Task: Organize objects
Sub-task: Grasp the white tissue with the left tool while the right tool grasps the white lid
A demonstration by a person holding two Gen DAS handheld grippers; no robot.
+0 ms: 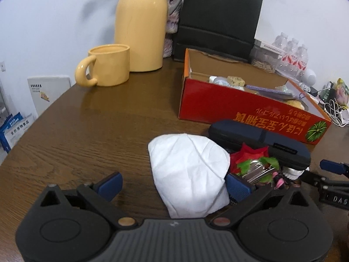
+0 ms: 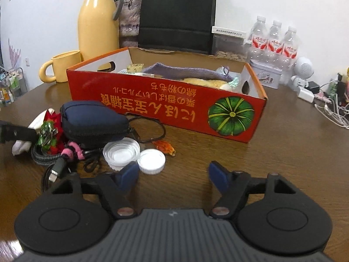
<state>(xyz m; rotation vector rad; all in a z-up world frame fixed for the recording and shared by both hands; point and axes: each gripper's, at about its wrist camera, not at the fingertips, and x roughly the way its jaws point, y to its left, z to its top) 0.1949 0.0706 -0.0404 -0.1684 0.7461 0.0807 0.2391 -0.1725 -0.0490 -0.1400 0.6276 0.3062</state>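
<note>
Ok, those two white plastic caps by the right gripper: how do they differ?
The clear cap is see-through, tall-walled and ribbed, and looks wider; the white lid is opaque and shallower. The clear cap sits nearer the navy pouch; the white lid lies toward the open table. Both are round, rest open side up and appear to touch.

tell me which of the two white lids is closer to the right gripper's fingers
The flat, solid white lid, lying just ahead of the right gripper. The clear ribbed lid sits behind it to the left.
</note>
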